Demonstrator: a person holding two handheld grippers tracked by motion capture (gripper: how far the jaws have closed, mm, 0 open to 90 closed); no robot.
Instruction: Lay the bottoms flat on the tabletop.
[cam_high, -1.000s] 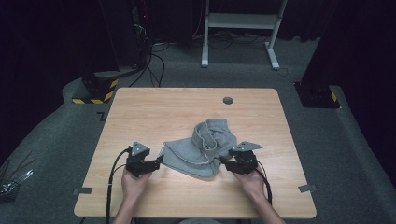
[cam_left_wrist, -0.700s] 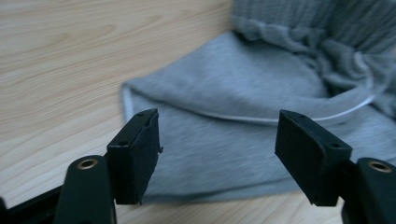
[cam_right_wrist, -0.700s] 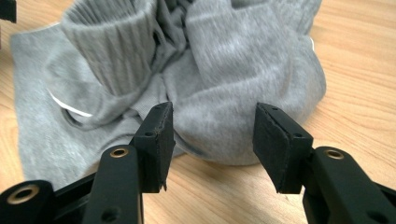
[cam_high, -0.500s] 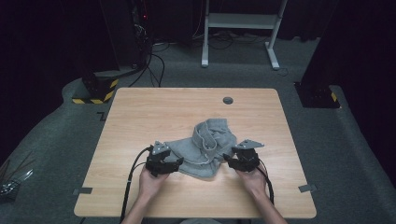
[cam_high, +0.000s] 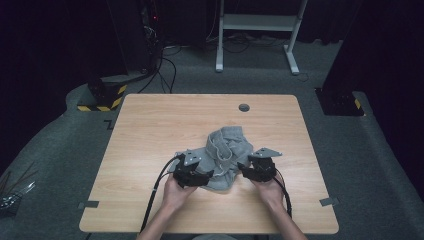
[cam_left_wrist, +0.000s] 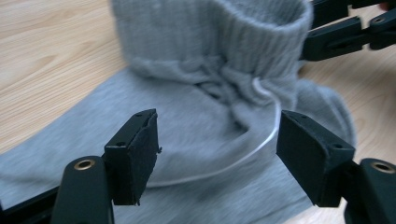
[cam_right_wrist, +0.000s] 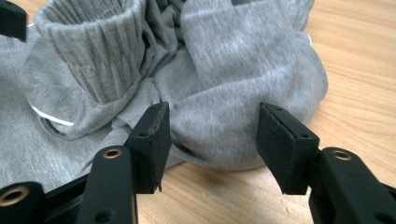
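A crumpled grey sweat garment (cam_high: 226, 152) with a ribbed cuff (cam_left_wrist: 219, 32) and a white drawstring (cam_left_wrist: 261, 140) lies near the front middle of the wooden table (cam_high: 150, 130). My left gripper (cam_high: 206, 176) is over the garment's left edge. It is open, and in the left gripper view (cam_left_wrist: 217, 154) grey cloth lies under and beyond its jaws. My right gripper (cam_high: 243, 168) is at the garment's right edge. Its jaws (cam_right_wrist: 212, 140) have just been opening, and a rounded fold of cloth (cam_right_wrist: 224, 126) sits at the gap between the tips, with the pads not pressing on it.
A round cable hole (cam_high: 244, 107) sits near the table's far edge. Tape strips (cam_high: 89, 204) mark the front corners. Bare wood lies left of and behind the garment. Beyond the table are a yellow-black striped base (cam_high: 102, 102), floor cables and a white desk frame (cam_high: 255, 25).
My left gripper has moved right across the table, from off the garment's left side onto its left edge. The right gripper has stayed at the right edge.
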